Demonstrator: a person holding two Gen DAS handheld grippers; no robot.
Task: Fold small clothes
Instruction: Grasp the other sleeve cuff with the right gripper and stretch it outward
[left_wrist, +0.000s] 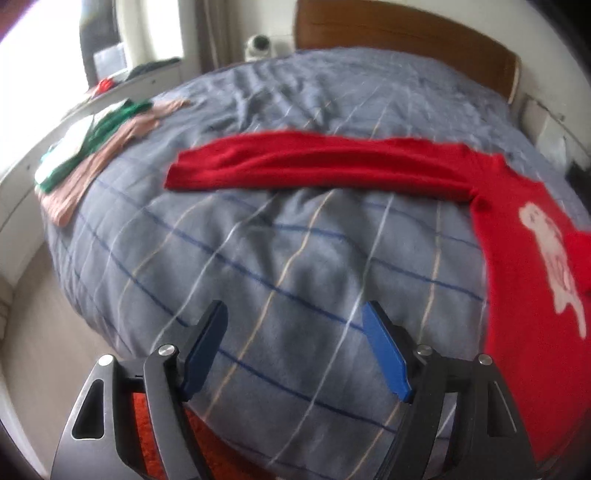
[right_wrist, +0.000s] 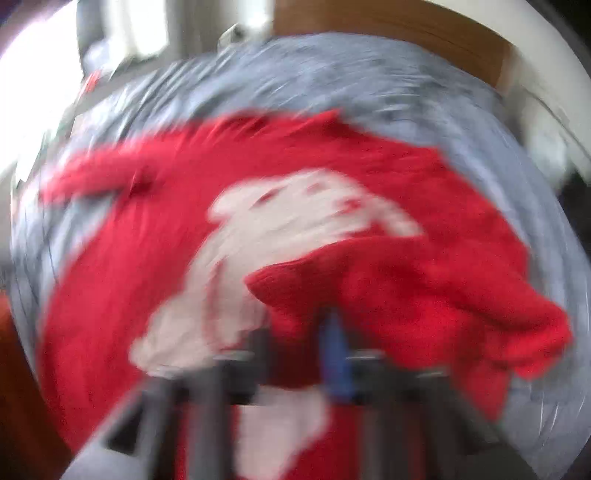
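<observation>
A red sweater (left_wrist: 517, 266) with a white animal on its front lies on the bed. Its left sleeve (left_wrist: 314, 166) stretches flat to the left. My left gripper (left_wrist: 295, 343) is open and empty over the bare quilt, well short of that sleeve. In the blurred right wrist view the sweater (right_wrist: 147, 258) fills the frame. My right gripper (right_wrist: 299, 332) is shut on the cuff of the right sleeve (right_wrist: 295, 288) and holds it over the sweater's front.
The bed has a grey checked quilt (left_wrist: 258, 258) and a wooden headboard (left_wrist: 388, 33). A pile of pink and green clothes (left_wrist: 99, 147) lies at the bed's far left edge. A white dresser (left_wrist: 22, 192) stands left of the bed.
</observation>
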